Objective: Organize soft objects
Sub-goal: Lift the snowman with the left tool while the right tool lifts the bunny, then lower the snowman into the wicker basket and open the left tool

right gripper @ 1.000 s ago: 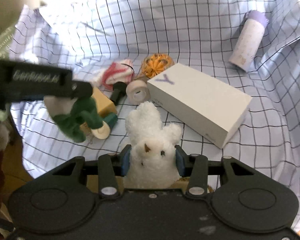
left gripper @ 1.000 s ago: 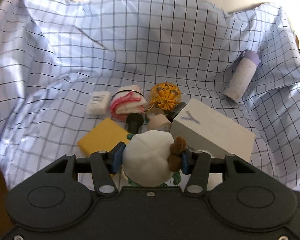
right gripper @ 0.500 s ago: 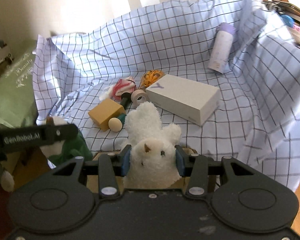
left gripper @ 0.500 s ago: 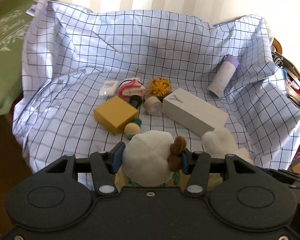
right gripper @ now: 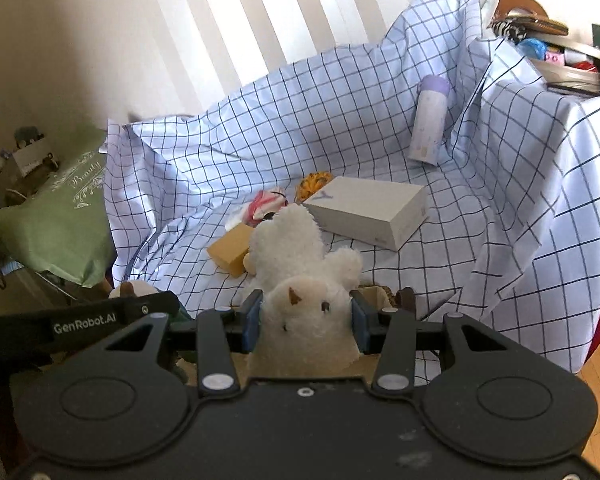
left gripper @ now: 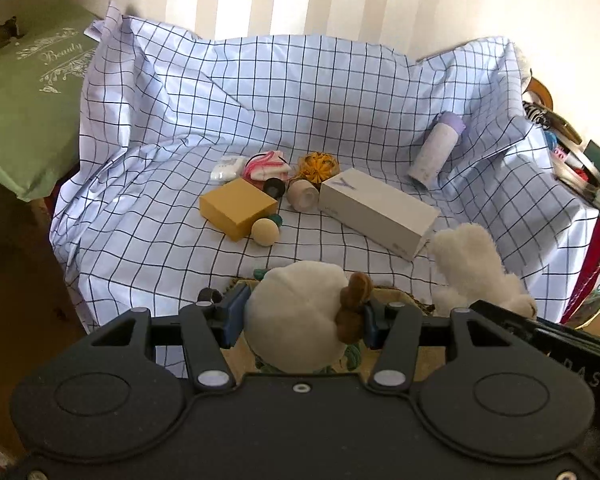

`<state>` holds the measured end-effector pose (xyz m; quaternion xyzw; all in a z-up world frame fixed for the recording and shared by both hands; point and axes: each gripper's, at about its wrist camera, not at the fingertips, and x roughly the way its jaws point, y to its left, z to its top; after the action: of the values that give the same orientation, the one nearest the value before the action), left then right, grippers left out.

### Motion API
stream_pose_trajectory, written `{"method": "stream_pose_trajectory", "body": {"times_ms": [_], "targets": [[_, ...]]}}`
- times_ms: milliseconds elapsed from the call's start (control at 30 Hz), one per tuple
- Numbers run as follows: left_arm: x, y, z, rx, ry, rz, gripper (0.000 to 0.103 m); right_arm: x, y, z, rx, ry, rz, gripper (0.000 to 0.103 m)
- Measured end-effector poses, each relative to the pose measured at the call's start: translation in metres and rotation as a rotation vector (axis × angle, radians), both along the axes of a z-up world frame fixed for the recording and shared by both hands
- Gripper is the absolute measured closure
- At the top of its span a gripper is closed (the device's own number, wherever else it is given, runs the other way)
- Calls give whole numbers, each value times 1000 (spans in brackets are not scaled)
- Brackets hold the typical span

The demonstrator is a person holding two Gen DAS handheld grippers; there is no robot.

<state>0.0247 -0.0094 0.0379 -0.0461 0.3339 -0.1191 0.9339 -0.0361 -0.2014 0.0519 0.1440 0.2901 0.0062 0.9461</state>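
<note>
My left gripper (left gripper: pixel 302 316) is shut on a cream round-headed plush with a brown ear and green body (left gripper: pixel 296 316), held above the front edge of the checked cloth (left gripper: pixel 340 92). My right gripper (right gripper: pixel 305 318) is shut on a fluffy white plush (right gripper: pixel 300 276), also seen in the left wrist view (left gripper: pixel 476 268) at the right. A wicker basket rim (right gripper: pixel 374 292) shows just beneath both grippers. On the cloth lie a pink-and-white soft item (left gripper: pixel 266 164), an orange woven ball (left gripper: pixel 318 164) and a small white packet (left gripper: pixel 228 168).
Also on the cloth are a long white box (left gripper: pixel 376 212), a yellow block (left gripper: pixel 236 206), a cream ball (left gripper: pixel 265 232), a tape roll (left gripper: pixel 302 196) and a lavender-capped bottle (left gripper: pixel 436 152). A green cushion (left gripper: pixel 24 112) lies left; cluttered shelves (right gripper: pixel 560 52) stand right.
Both grippers have pulled back and up from the cloth with their plush toys still held. The pile of objects now looks smaller and farther away.
</note>
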Motion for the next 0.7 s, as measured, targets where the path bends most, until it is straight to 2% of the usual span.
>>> {"method": "stream_pose_trajectory", "body": {"times_ms": [133, 267, 433, 500, 700], "targets": [[-7, -2, -4, -19, -14, 12, 50, -6, 0, -6, -12, 1, -7, 59], [-7, -5, -13, 4, -22, 30, 50, -5, 2, -13, -12, 30, -6, 59], [-2, -5, -33, -1, 48, 36, 50, -4, 4, -21, -15, 59, 2, 59], [-3, -5, -38, 6, 53, 40, 50, -3, 4, -22, -14, 67, 1, 59], [-3, -5, -32, -7, 32, 37, 50, -2, 5, -24, -17, 80, -1, 59]]}}
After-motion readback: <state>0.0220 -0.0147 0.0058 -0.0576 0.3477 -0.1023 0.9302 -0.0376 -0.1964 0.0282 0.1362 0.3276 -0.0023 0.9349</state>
